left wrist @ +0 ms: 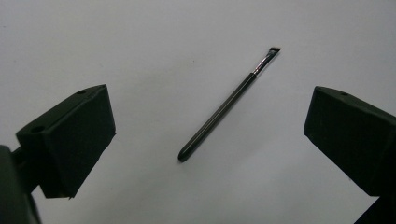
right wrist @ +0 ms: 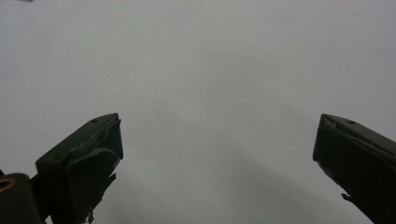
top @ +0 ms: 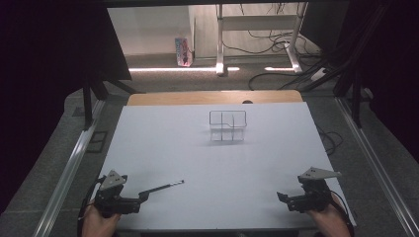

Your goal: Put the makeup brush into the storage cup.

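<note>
White tabletop (top: 207, 163) bears a thin black angled-tip makeup brush (left wrist: 224, 105), light, stiff and roll-prone, best pinched mid-handle by the empty, wide-open left gripper (left wrist: 205, 140); the right gripper (right wrist: 217, 154) gapes empty too.

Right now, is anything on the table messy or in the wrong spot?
Not really. The thin black brush lies slanted on the white table, apart from the clear divided box, which stands upright farther back. Nothing looks spilled or broken. The left gripper and the right gripper are open, holding nothing.
</note>
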A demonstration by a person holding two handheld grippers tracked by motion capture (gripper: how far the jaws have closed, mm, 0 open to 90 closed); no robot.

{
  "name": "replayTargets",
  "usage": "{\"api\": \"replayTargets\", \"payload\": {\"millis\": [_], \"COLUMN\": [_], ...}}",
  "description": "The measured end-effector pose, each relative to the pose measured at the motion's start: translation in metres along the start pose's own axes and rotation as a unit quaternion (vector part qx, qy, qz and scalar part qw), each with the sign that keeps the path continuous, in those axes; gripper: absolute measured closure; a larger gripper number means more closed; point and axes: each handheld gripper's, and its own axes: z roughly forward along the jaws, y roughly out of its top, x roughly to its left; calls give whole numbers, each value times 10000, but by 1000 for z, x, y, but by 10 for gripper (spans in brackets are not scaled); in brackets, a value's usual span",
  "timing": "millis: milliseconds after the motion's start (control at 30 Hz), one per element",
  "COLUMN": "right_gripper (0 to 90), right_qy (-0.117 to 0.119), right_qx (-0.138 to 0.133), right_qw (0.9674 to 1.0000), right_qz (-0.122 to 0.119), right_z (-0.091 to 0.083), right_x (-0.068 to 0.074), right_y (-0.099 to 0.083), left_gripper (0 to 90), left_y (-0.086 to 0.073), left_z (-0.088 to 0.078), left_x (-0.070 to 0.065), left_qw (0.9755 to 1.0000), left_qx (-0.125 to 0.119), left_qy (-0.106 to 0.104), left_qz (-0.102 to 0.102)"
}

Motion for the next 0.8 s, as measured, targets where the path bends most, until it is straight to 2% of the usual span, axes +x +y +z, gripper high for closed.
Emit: {"api": "replayTargets", "payload": {"millis": [233, 333, 567, 733, 800], "right_gripper": [6, 13, 18, 15, 10], "right_qy": [27, 131, 115, 146, 167], "right_qx": [-43, -44, -68, 15, -6], "right_qw": [10000, 9999, 9999, 9999, 9998], "right_qz": [-79, -38, -70, 70, 95], "right_z": [0, 0, -1, 0, 0], "right_x": [1, 1, 1, -1, -1], "right_y": [1, 0, 1, 1, 1], "left_gripper": [18, 16, 14, 13, 11], "left_y": [0, 0, 0, 0, 0], "left_z": [-1, 0, 0, 1, 1], "left_x": [1, 1, 1, 1, 2], "left_qw": [10000, 10000, 10000, 10000, 9999], "left_qx": [-5, 8, 53, 79, 111], "left_qy": [-7, 11, 2, 27, 111], "left_qz": [-28, -22, -29, -5, 44]}}
